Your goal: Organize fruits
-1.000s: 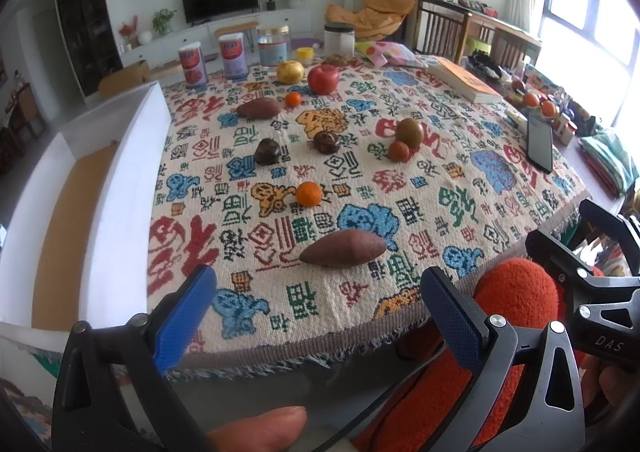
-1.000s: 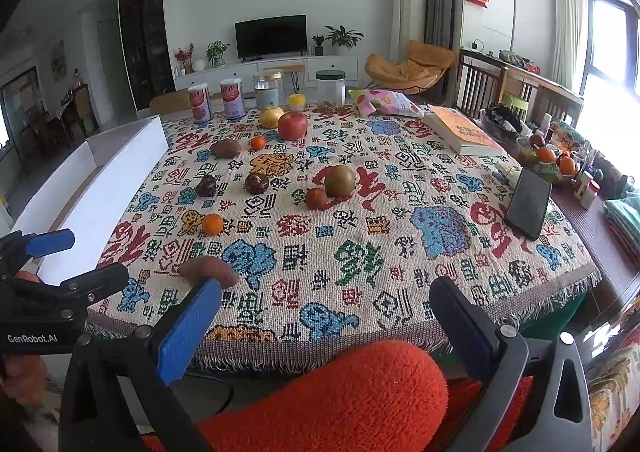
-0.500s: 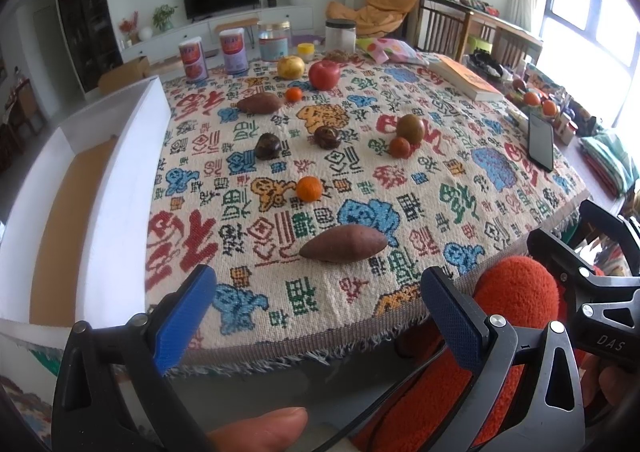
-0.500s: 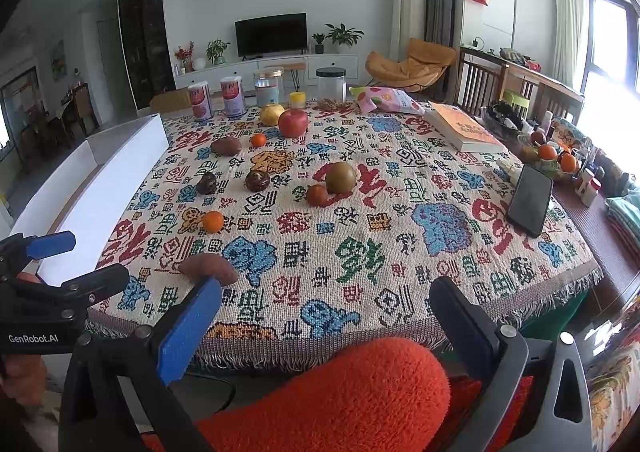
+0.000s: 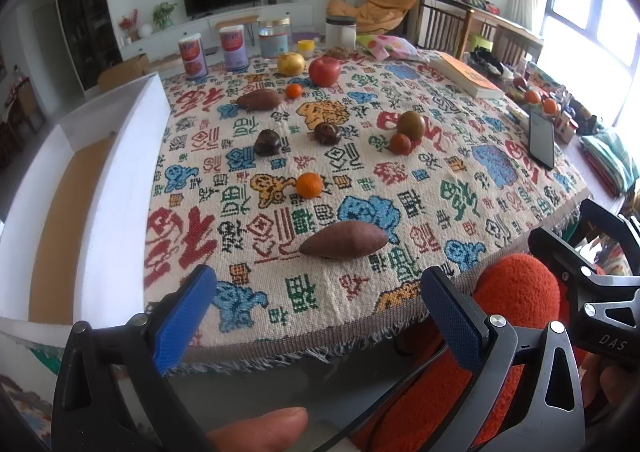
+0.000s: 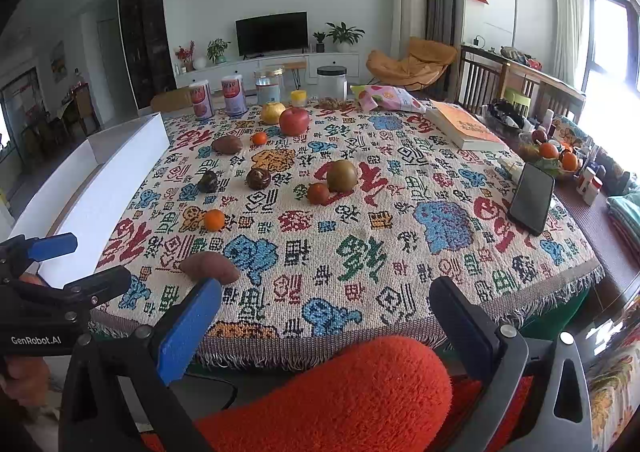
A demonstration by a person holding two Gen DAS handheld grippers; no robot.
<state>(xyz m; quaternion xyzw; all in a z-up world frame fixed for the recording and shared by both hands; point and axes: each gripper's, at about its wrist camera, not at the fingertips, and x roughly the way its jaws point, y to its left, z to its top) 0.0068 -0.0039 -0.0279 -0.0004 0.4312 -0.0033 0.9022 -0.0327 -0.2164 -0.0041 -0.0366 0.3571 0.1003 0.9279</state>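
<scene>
Fruits lie scattered on a patterned tablecloth (image 5: 400,211). A brown sweet potato (image 5: 343,240) lies nearest the front edge, also in the right wrist view (image 6: 209,267). Behind it sit a small orange (image 5: 309,185), two dark round fruits (image 5: 267,142), a brown-green fruit (image 5: 411,125) touching a small red one (image 5: 400,143), a second sweet potato (image 5: 258,99), a red apple (image 5: 324,71) and a yellow fruit (image 5: 291,64). My left gripper (image 5: 316,302) is open and empty before the table's front edge. My right gripper (image 6: 324,314) is open and empty too, to its right.
A white box (image 5: 100,187) with a brown bottom stands along the table's left side. Cans and jars (image 5: 232,47) line the far edge. A book (image 5: 466,75), a phone (image 5: 541,137) and a fruit bowl (image 6: 554,155) are at the right. An orange-red sleeve (image 6: 340,392) lies below the grippers.
Both views have shifted very slightly toward the table. The fruits have not moved and both grippers stay open.
</scene>
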